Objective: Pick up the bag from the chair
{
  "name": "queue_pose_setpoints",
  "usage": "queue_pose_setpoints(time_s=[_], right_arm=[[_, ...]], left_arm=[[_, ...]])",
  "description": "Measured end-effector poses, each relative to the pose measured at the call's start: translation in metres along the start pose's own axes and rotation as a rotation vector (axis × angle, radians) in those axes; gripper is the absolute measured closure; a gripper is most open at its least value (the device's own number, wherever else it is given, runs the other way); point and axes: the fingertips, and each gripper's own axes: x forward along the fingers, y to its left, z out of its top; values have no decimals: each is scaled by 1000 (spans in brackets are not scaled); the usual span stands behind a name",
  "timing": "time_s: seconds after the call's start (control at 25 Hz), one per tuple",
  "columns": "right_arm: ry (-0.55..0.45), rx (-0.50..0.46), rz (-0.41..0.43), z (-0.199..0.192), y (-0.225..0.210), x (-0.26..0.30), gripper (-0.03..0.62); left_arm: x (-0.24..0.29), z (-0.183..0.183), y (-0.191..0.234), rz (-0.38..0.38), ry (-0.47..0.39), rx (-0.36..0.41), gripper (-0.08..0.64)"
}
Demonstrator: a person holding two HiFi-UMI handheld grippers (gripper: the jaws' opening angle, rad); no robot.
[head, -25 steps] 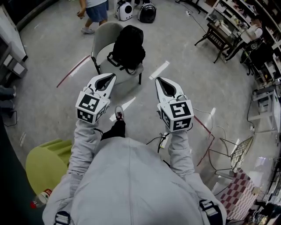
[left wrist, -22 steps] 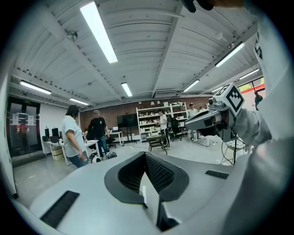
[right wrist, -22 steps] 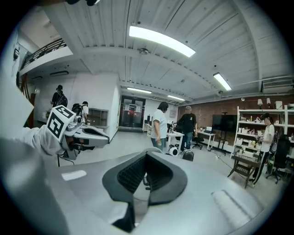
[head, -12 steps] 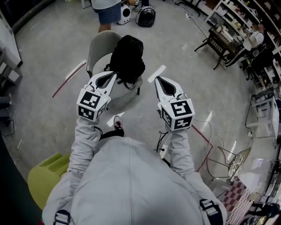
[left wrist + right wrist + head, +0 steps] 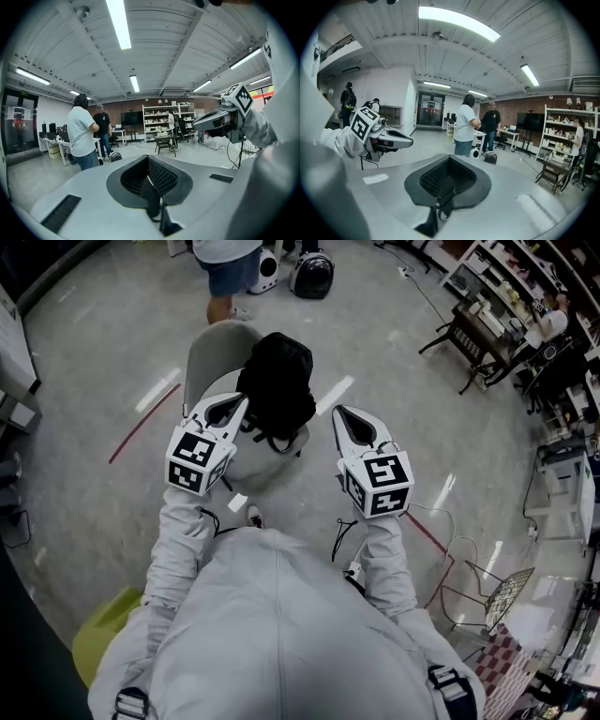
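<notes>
On a workshop floor (image 5: 103,343), the bag (image 5: 277,381) sits on a chair (image 5: 208,345), on the far side of both grippers. The left gripper (image 5: 240,402), nearer the bag, and the right gripper (image 5: 339,412) are both clenched, empty.

Long ceiling tubes (image 5: 118,23) light the room brightly and evenly, burning out to white glare in both gripper views. The head view is dimmer. Pale reflections streak its glossy floor (image 5: 94,456), shadows stay soft, and the black bag (image 5: 278,381) reads as a dark mass with little detail. All views bow strongly and darken at the edges. The nearest foreground in the gripper views is soft, the far room sharper.
</notes>
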Motion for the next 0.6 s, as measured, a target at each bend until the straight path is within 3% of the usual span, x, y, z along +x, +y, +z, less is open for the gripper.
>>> queue_pose_setpoints(time_s=[0.44, 0.52, 0.6], right_arm=[[65, 52, -17, -15, -35, 78, 578], [88, 60, 5, -21, -42, 94, 522], [105, 70, 19, -27, -50, 113, 518]], left_arm=[[61, -40, 62, -5, 95, -75, 554], [75, -49, 71, -4, 118, -89, 552], [90, -58, 82, -1, 141, -106, 552]])
